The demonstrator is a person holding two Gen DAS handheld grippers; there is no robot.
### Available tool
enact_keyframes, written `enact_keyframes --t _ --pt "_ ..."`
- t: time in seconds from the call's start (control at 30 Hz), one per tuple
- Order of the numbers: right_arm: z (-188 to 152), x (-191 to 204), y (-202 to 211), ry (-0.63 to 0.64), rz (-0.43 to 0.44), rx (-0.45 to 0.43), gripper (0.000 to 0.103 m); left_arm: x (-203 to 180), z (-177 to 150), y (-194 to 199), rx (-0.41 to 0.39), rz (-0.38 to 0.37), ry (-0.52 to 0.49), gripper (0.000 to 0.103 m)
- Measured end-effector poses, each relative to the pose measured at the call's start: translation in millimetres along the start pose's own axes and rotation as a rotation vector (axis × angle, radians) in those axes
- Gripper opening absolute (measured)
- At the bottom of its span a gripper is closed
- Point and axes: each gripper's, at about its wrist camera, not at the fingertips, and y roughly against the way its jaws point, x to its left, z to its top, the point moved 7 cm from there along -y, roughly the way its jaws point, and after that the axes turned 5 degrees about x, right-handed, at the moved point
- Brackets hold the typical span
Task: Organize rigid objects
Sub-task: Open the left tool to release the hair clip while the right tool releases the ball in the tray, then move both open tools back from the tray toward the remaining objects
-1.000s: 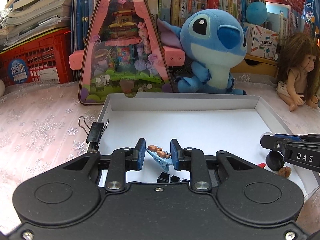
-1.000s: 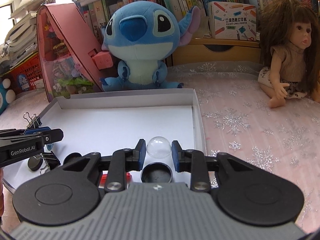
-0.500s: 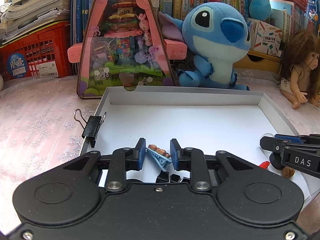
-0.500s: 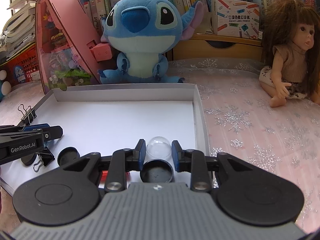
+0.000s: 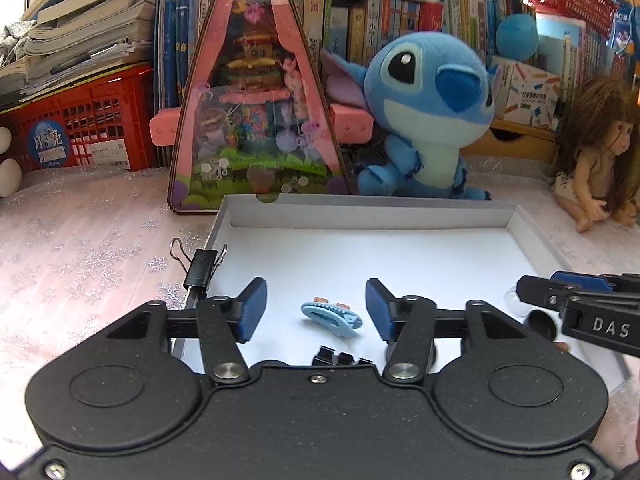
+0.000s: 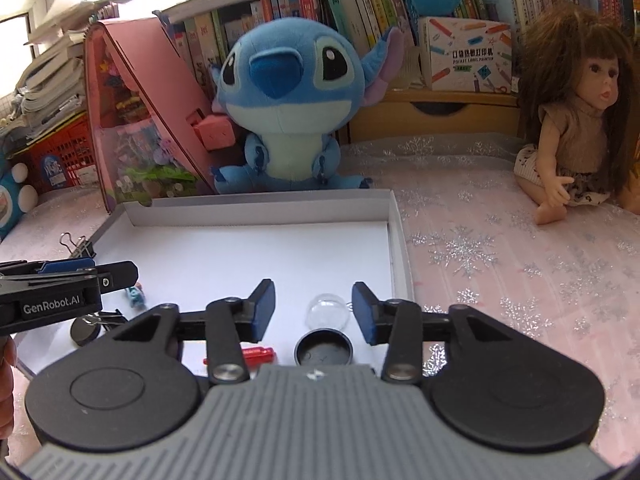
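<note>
A shallow white box tray (image 5: 372, 216) lies on the pink cloth; it also shows in the right wrist view (image 6: 264, 210). My left gripper (image 5: 316, 310) is open over its near part, and a small blue hair clip (image 5: 331, 317) lies loose on the tray floor between the fingers. My right gripper (image 6: 313, 312) is open, with a clear plastic dome (image 6: 326, 312) resting on the tray between its fingers and a black round cap (image 6: 323, 352) just in front. The hair clip (image 6: 136, 296) shows beside the left gripper's fingers (image 6: 116, 274).
A black binder clip (image 5: 200, 268) sits on the tray's left rim. A red piece (image 6: 256, 355), black discs (image 6: 85, 332) and black clips (image 5: 336, 358) lie in the tray. A Stitch plush (image 5: 428, 120), pink triangular toy box (image 5: 256, 120) and doll (image 6: 576, 136) stand behind.
Both grippers have opened. The left let go of the blue hair clip, the right let go of the clear dome; both now lie on the tray floor.
</note>
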Motion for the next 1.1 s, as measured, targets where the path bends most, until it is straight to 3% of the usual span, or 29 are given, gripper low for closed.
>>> enact_keyframes --t 0.1,0.23,0.37,0.7,1.1 --pt "0 2 12 0.021 0.001 -0.015 0.068 -1 -2 16 -0.010 -0.015 -0.034 0.062" --pt "-4 4 33 0.053 0.030 -0.038 0.082 -3 -11 48 -0.056 -0.041 -0.106 0.079" --pt "-13 7 52 0.076 0.051 -0.059 0.086 -4 -22 74 -0.074 -0.064 -0.120 0.084" --pt "-62 23 102 0.205 0.076 -0.115 0.091 -12 -77 128 -0.105 -0.152 -0.151 0.086" --pt "-113 35 134 0.303 0.097 -0.134 0.092 -24 -136 161 -0.099 -0.187 -0.223 0.086"
